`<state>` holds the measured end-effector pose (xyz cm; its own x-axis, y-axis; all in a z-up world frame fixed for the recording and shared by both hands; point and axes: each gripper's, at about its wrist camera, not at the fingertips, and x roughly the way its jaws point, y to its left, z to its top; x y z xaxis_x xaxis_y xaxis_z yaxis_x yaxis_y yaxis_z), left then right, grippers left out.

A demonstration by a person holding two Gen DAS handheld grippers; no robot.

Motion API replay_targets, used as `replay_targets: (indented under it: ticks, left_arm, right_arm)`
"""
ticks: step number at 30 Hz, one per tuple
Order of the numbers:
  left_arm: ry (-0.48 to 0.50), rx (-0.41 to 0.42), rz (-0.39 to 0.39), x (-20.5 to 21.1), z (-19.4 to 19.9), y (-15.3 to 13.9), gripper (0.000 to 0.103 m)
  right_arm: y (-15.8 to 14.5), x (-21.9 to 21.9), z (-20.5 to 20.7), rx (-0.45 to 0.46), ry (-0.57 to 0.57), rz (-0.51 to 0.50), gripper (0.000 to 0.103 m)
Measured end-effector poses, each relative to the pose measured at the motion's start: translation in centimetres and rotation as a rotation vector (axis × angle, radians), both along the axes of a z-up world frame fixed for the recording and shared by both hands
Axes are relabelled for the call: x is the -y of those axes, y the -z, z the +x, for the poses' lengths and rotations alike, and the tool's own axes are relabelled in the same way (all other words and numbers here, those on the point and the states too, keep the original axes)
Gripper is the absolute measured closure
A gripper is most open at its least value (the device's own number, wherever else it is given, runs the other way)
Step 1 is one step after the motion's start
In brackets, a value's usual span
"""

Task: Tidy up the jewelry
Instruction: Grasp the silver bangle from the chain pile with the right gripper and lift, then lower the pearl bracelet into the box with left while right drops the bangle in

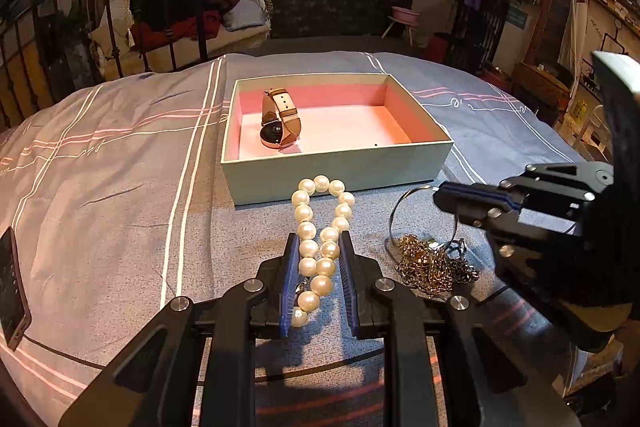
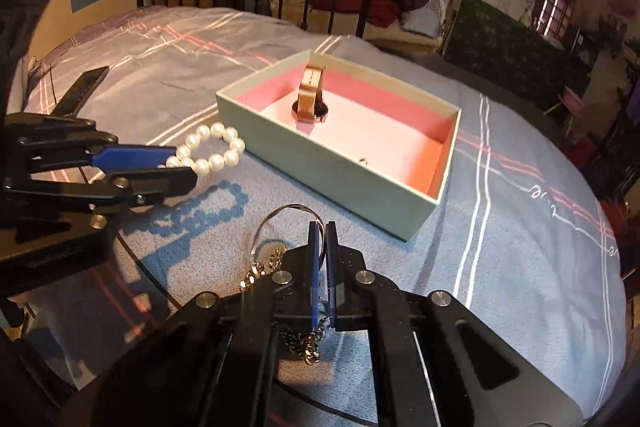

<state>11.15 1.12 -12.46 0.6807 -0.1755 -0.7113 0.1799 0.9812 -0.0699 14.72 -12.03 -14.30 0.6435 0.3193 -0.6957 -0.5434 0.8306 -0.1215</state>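
The left gripper [image 1: 318,247] has its jaws closed on a pearl bracelet [image 1: 320,239]. The blue pads press the two sides of the bead loop together, so the loop is squeezed narrow between them and rounds out again past the tips. In the right wrist view the bracelet [image 2: 212,149] is lifted clear of the bed and throws its own beaded shadow on the cover beneath it. The front beads reach just short of the near wall of the box [image 1: 340,175].

The right gripper [image 2: 322,239] has its jaws drawn almost together, with only a thin slit between the blue pads. A bit of gold chain [image 2: 308,343] hangs between the pads near their base, so the jaws appear to pinch it, though the contact itself is hard to see. From the left wrist view the chain [image 1: 430,265] lies in a tangled heap on the bed, just beside the pearls, with a thin wire hoop [image 1: 404,215] rising from it under the right gripper's tips.

Beyond both grippers sits the pale green box with its pink lining and white floor. A watch [image 1: 280,119] with a tan strap stands on its edge in the far left part. A tiny dark item [image 2: 363,160] lies on the box floor, too small to identify.

The bed [image 1: 120,167] is covered in grey-blue cloth with white and pink stripes. A phone [image 1: 12,287] lies at its left edge.
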Motion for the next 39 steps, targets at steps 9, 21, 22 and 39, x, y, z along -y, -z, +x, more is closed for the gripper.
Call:
replay_targets:
  ticks: [9,21,22,39]
  left_arm:
    - [-0.002,0.013,-0.003,0.1,-0.2,-0.5,0.084]
    - [0.011,0.066,0.015,0.6,0.9,-2.7,0.083]
    - [0.008,0.078,0.019,0.6,1.4,-3.2,0.083]
    - [-0.056,0.103,0.048,1.1,10.4,-6.8,0.083]
  right_arm:
    - [-8.0,1.7,-2.2,0.274,0.011,0.009,0.100]
    - [-12.8,2.1,-1.4,0.368,0.011,0.013,0.100]
    - [-12.8,1.9,-0.8,0.358,0.011,0.017,0.100]
    - [-10.4,0.3,8.7,0.211,0.086,0.074,0.100]
